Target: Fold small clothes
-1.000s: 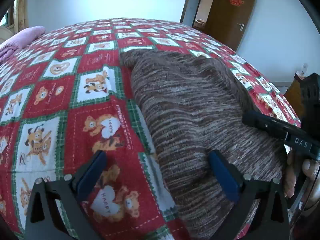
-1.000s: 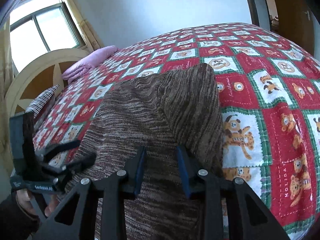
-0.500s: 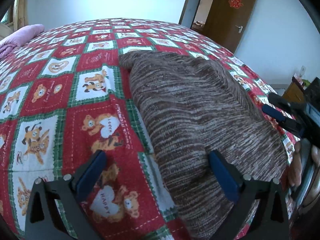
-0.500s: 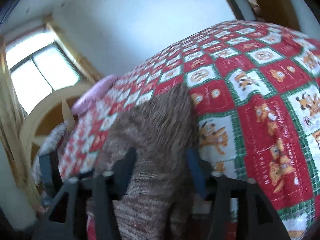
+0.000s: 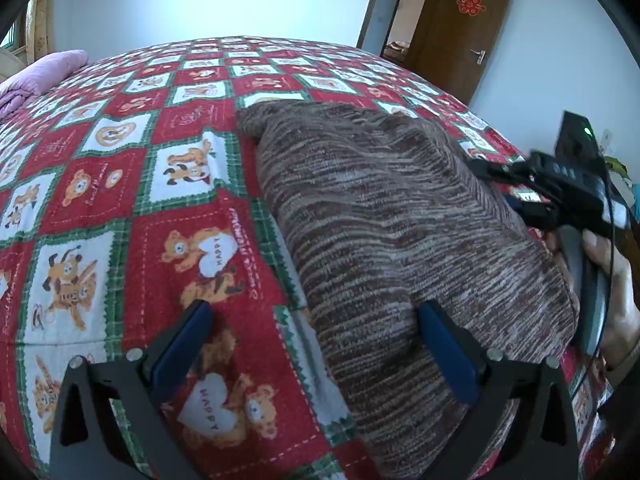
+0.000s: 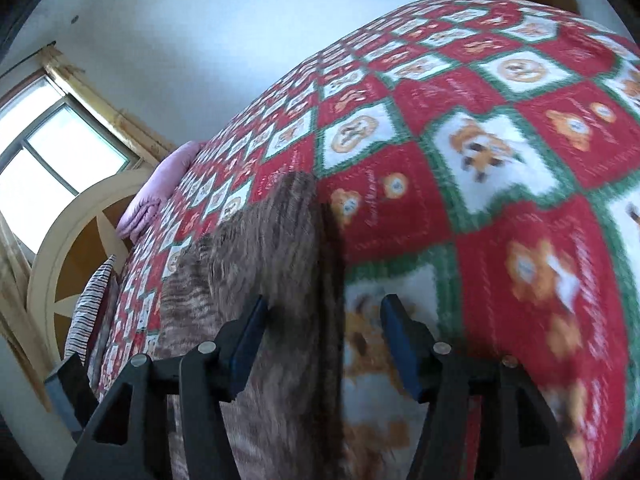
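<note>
A brown striped knit garment [image 5: 384,216] lies folded on the red, green and white teddy-bear quilt [image 5: 120,184]. My left gripper [image 5: 316,344] stands wide open low over its near left edge, one pad above the quilt and the other resting by the knit, nothing pinched. In the left wrist view my right gripper [image 5: 496,184] hovers at the garment's far right side, held by a hand [image 5: 616,280]. In the blurred right wrist view the right gripper [image 6: 326,336] is open, and the garment [image 6: 256,248] has its right edge running between the pads, which do not press it.
A pink folded blanket [image 5: 36,72] lies at the head of the bed beside a cream headboard [image 6: 68,248] and a striped pillow [image 6: 88,308]. A window [image 6: 52,160] is behind it. A brown door [image 5: 460,28] stands past the bed's far corner.
The right gripper's jaws have spread and let the knit go; it has slid right toward the garment's edge and rolled. The left gripper has stayed where it was.
</note>
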### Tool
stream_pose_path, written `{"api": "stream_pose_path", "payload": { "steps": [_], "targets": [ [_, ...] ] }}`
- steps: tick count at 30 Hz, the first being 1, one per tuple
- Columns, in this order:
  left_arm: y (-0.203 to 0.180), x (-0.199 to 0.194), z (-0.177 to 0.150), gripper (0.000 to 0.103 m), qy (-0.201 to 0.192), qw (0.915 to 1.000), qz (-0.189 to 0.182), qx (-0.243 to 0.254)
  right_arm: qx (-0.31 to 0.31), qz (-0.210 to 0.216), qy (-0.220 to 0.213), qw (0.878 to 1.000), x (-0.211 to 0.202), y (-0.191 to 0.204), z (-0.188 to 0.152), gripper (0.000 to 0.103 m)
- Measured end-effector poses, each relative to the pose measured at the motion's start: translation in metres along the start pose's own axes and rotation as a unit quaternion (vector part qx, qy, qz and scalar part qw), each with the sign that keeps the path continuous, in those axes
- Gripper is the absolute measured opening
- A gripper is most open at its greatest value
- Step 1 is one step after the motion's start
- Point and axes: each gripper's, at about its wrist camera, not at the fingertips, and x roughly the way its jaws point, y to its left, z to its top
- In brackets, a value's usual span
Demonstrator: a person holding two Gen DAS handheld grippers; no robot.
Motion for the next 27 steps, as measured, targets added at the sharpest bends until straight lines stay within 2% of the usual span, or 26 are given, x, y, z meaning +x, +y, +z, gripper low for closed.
{"api": "stream_pose_path", "payload": {
  "steps": [8, 11, 15, 18, 21, 23, 25, 27],
  "targets": [
    [0.001, -0.001, 0.002, 0.103, -0.003, 0.9999, -0.013, -0.007, -0.009, 0.045, 0.016, 0.999, 0.02, 0.005, 0.008, 0.062],
    [0.012, -0.004, 0.003, 0.103, -0.012, 0.9985, -0.045, -0.028, 0.008, 0.088, 0.014, 0.996, 0.016, -0.004, 0.007, 0.061],
    [0.016, -0.006, 0.003, 0.092, -0.023, 0.9963, -0.071, -0.041, 0.012, 0.127, 0.018, 0.992, 0.016, -0.003, 0.003, 0.06],
    [0.011, -0.005, 0.004, 0.082, -0.021, 0.996, -0.083, -0.026, 0.001, 0.13, 0.032, 0.991, 0.021, 0.003, 0.0, 0.05],
    [0.008, -0.006, 0.004, 0.079, -0.02, 0.9963, -0.081, -0.021, -0.006, 0.125, 0.035, 0.991, 0.023, 0.006, -0.002, 0.042],
    [0.008, -0.006, 0.005, 0.072, -0.019, 0.9963, -0.081, -0.023, -0.014, 0.124, 0.031, 0.992, 0.022, 0.009, -0.004, 0.028],
    [0.008, -0.007, 0.004, 0.06, -0.02, 0.9963, -0.081, -0.021, -0.03, 0.115, 0.021, 0.993, 0.02, 0.014, -0.007, 0.025],
    [0.004, -0.008, 0.004, 0.056, -0.02, 0.9972, -0.071, -0.012, -0.041, 0.099, 0.014, 0.994, 0.02, 0.018, -0.008, 0.023]
  ]
}}
